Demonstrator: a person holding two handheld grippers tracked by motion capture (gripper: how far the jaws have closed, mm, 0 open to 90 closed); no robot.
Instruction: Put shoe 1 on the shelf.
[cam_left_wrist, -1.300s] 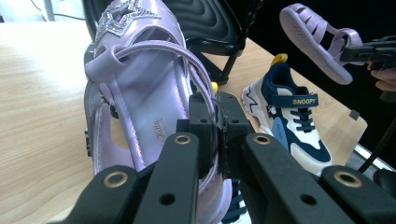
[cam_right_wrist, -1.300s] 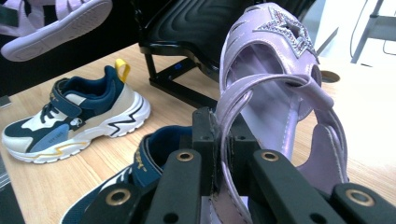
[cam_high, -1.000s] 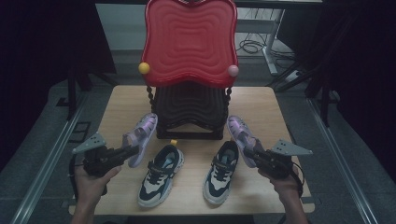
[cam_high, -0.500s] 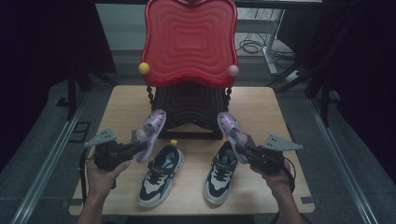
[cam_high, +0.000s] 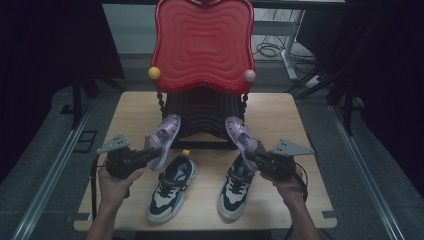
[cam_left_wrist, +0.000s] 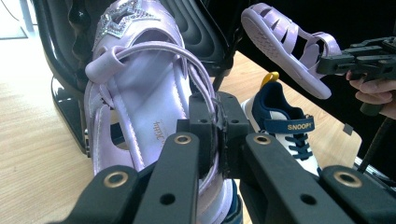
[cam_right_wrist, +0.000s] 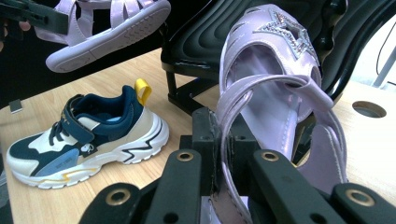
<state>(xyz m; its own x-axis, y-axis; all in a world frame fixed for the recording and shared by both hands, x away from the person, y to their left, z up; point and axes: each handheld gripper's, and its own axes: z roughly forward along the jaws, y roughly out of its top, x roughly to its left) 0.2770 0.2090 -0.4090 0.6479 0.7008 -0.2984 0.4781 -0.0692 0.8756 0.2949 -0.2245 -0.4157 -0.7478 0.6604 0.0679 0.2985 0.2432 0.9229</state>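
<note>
Two lilac sandals hang in the air in front of a black tiered rack (cam_high: 202, 112). My left gripper (cam_high: 146, 156) is shut on the heel strap of the left sandal (cam_high: 165, 135), toe pointing up at the rack. My right gripper (cam_high: 251, 156) is shut on the strap of the right sandal (cam_high: 239, 132). In the left gripper view the jaws (cam_left_wrist: 217, 126) pinch the strap of the star-trimmed sandal (cam_left_wrist: 135, 93). The right gripper view shows the same grip (cam_right_wrist: 219, 135) on the other sandal (cam_right_wrist: 273, 88).
A pair of navy and white sneakers (cam_high: 172, 186) (cam_high: 238, 186) lies on the wooden table (cam_high: 300, 125) below the grippers. A red wavy panel (cam_high: 202, 45) with a yellow ball (cam_high: 154, 73) and a pink ball (cam_high: 249, 75) rises above the rack.
Both grippers have lifted their sandals off the table and carried them up, forward and inward toward the rack. The sneakers have not moved.
</note>
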